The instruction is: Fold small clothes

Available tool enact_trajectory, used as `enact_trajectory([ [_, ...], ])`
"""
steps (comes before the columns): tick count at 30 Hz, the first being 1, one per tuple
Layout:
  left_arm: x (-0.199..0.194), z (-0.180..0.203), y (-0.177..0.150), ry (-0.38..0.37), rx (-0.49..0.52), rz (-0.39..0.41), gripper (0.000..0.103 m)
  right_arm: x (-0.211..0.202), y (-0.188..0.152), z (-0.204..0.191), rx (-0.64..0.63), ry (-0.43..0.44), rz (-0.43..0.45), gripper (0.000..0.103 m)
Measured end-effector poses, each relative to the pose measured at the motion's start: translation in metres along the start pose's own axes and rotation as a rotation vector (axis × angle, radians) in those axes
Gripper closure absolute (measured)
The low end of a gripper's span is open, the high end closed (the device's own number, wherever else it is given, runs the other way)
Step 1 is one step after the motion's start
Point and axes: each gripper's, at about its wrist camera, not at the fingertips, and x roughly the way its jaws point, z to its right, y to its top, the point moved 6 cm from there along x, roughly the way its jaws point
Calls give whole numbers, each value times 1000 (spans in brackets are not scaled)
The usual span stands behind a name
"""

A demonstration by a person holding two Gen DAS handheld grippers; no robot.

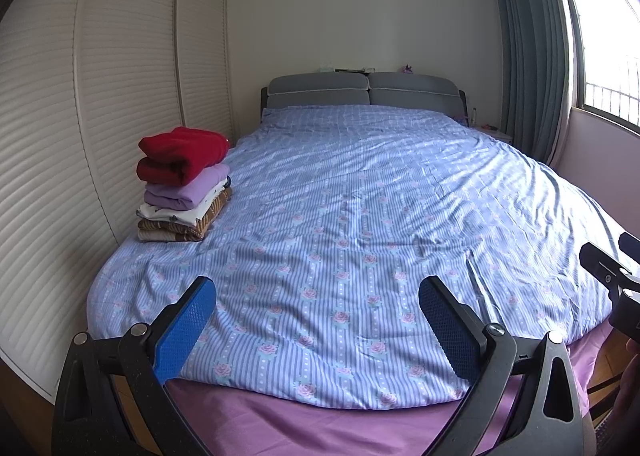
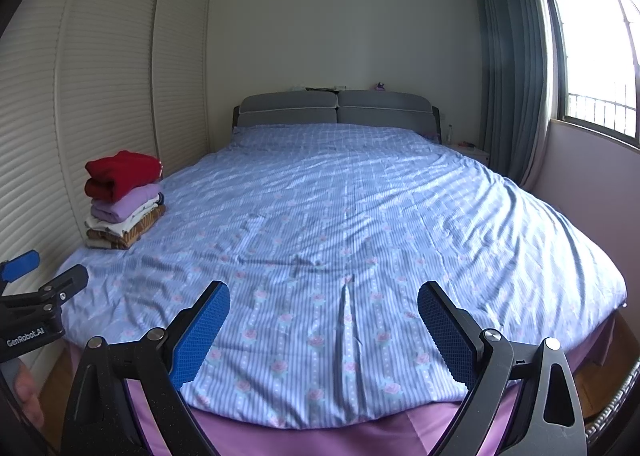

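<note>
A stack of folded clothes (image 1: 182, 186) sits on the left side of the bed, a red garment (image 1: 182, 152) on top, then a lilac one, a white one and brown striped ones. The right wrist view shows the same stack of clothes (image 2: 122, 202) at the left. My left gripper (image 1: 318, 298) hangs open above the foot of the bed, nothing between its blue pads. My right gripper (image 2: 324, 302) is also open and holds nothing. Both are well short of the stack. No unfolded garment shows on the cover.
A blue striped floral duvet (image 1: 360, 196) covers the bed over a pink sheet (image 1: 304, 426). Louvred wardrobe doors (image 1: 100, 96) run along the left, close to the stack. A grey headboard (image 1: 364, 90), a grey curtain (image 1: 528, 56) and a window (image 1: 608, 56) lie beyond.
</note>
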Motion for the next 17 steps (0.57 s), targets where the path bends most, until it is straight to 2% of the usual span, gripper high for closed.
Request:
enact_trajectory([
  [17,10,1,-5,-8,4,-5,0,6,-2,-1,-1,-11,-17,7],
])
